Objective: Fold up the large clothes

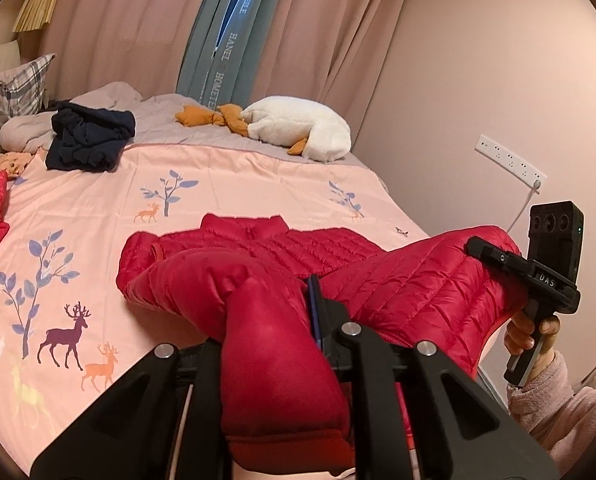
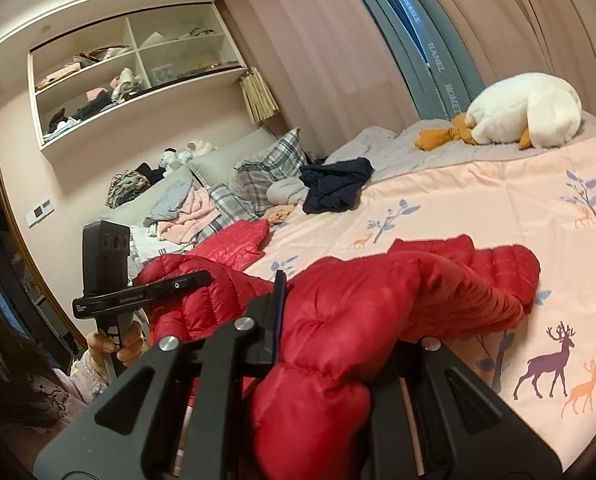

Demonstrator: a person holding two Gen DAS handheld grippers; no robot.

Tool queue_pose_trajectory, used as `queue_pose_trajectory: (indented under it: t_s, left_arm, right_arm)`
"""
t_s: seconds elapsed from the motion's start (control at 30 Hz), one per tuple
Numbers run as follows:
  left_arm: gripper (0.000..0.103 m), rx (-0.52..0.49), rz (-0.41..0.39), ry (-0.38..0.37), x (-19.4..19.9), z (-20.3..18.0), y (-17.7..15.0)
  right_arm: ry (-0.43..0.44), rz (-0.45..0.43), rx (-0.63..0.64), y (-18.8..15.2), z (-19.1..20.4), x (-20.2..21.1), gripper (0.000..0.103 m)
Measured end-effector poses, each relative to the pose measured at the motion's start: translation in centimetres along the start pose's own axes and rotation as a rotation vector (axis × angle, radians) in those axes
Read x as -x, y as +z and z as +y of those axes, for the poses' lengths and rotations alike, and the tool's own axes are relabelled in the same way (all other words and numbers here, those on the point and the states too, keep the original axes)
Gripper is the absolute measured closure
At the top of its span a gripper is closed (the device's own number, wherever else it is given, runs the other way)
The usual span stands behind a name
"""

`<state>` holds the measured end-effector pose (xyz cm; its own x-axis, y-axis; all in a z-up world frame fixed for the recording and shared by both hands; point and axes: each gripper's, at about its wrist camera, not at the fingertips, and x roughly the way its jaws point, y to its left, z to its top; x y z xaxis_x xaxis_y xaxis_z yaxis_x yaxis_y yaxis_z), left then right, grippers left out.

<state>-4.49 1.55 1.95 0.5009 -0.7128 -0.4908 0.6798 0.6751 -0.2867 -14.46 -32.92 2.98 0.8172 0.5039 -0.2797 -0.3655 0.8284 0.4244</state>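
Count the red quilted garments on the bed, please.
2: one red jacket lies near the bed's front edge, clamped by both grippers; another red garment lies nearer the pillows, partly cut off. More may be hidden.

Two red down jackets, two hand-held grippers, one plush goose, two plaid pillows

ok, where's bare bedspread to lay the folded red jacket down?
Free: the pink bedspread between the red jacket and the navy clothes, and the deer-print patch to the jacket's left. Crowded: the headboard end with plaid pillows, and the far edge around the white plush goose.
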Motion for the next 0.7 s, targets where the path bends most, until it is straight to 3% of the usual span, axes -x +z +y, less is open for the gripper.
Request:
queue_pose_trajectory:
  t_s: [0.7]
  left_arm:
    - [0.089,0.068,0.046,0.087,-3.1,2.8,0.4]
  right_arm:
    - [-0.106,-0.002,-0.116,-0.6,-4.1,-1.5,0.090]
